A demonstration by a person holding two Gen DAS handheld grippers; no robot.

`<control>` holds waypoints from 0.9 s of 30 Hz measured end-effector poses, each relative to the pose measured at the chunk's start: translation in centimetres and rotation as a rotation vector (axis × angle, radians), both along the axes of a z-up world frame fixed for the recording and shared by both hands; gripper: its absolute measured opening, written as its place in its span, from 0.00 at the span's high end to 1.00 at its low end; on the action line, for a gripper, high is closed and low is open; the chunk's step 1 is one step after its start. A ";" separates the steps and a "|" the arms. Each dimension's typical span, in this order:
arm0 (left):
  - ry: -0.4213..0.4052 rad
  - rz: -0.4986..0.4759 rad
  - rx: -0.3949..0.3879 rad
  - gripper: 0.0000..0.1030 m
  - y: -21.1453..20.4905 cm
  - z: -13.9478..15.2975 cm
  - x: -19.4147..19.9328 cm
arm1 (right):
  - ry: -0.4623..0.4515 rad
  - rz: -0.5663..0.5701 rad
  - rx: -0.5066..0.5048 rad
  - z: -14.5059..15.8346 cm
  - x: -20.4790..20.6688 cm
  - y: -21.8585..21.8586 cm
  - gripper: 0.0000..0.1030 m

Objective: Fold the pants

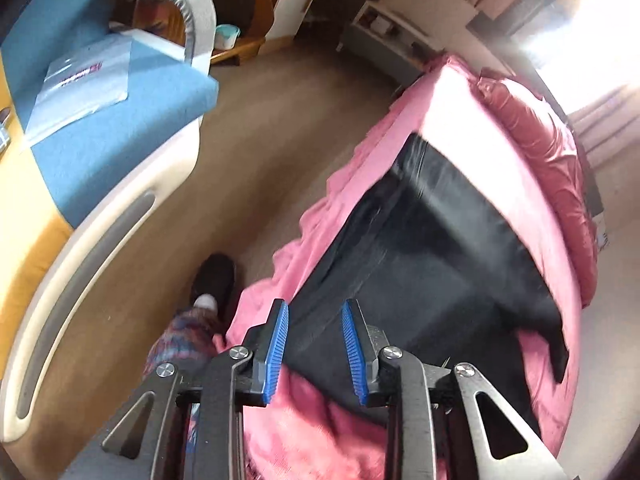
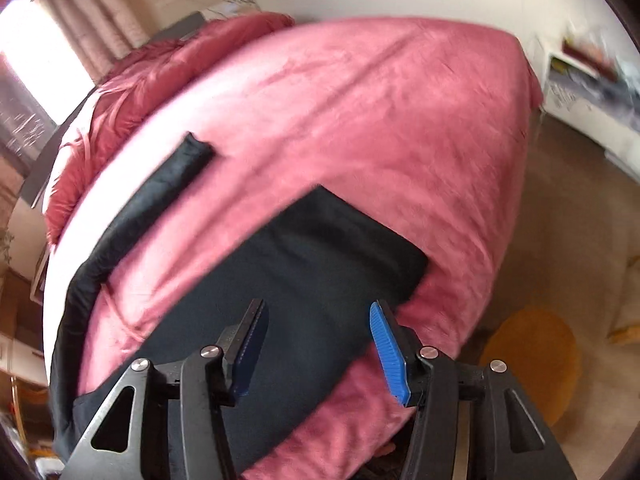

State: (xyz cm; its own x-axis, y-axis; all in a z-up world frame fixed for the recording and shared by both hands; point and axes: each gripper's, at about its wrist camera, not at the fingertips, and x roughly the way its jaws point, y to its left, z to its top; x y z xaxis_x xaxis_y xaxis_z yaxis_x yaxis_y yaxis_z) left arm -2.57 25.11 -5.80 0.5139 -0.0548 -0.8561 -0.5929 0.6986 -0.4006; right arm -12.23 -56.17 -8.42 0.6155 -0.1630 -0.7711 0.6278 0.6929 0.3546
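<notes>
Black pants (image 2: 312, 280) lie spread on the pink bedspread (image 2: 360, 100), legs apart, no fold made yet. Your left gripper (image 1: 315, 346) and right gripper (image 2: 320, 348) hover above, jaws wide, holding nothing.

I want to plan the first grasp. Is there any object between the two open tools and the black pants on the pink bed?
Nothing visible does. The left tool and right tool both hang open directly over the black pants, which lie spread on the pink blanket with nothing on top.
</notes>
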 end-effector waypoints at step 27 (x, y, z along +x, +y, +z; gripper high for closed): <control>0.046 0.006 -0.206 0.56 2.4 -5.5 30.5 | 0.131 0.593 0.085 -4.8 13.7 20.9 0.35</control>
State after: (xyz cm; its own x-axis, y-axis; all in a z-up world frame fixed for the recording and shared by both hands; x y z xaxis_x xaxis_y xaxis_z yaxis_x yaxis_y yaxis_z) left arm 27.98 27.48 -11.28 0.4750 -0.2285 -0.8498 -0.6181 0.6008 -0.5070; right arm 1.45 -35.24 -13.25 0.4817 0.2441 -0.8416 0.1856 0.9102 0.3702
